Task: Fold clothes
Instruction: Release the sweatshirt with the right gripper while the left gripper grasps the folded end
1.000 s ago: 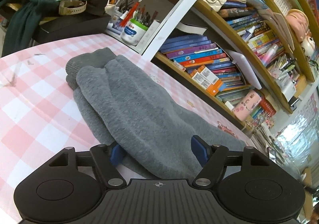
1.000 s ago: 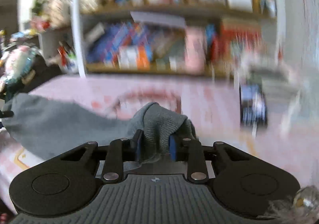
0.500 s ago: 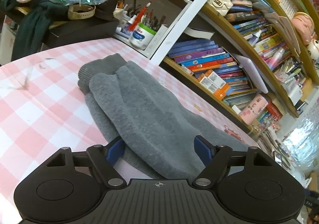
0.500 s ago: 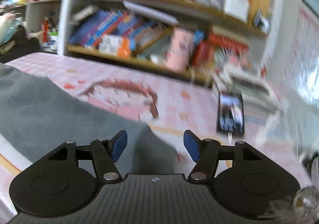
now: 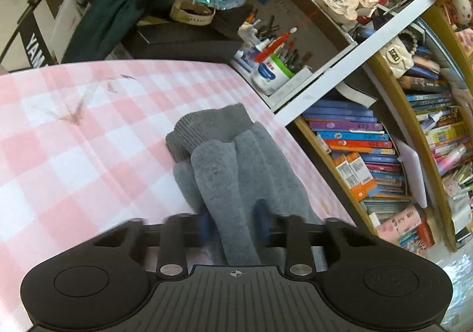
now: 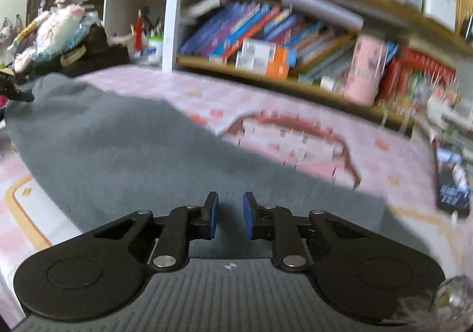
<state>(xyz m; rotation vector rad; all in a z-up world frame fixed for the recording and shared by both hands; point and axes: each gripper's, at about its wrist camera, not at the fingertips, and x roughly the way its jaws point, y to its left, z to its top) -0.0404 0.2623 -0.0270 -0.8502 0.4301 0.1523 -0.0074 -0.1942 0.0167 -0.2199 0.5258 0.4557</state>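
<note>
A grey fleece garment [image 5: 233, 166] lies on the pink checked tablecloth [image 5: 74, 154], its ribbed cuffs at the far end. My left gripper [image 5: 233, 224] is shut on a raised fold of the garment between its blue pads. In the right wrist view the garment [image 6: 124, 148] spreads flat across the table. My right gripper [image 6: 230, 215] hovers over the garment's near part with its jaws narrowly apart and nothing between them.
A bookshelf [image 5: 369, 154] full of books runs along the table's far side. A pen pot and a glue bottle [image 5: 270, 73] stand at the shelf's end. A dark phone [image 6: 452, 181] lies on the table to the right.
My left gripper has closed on a fold of the garment and moved forward. My right gripper let go of the garment's end, opened wide, then narrowed over the cloth.
</note>
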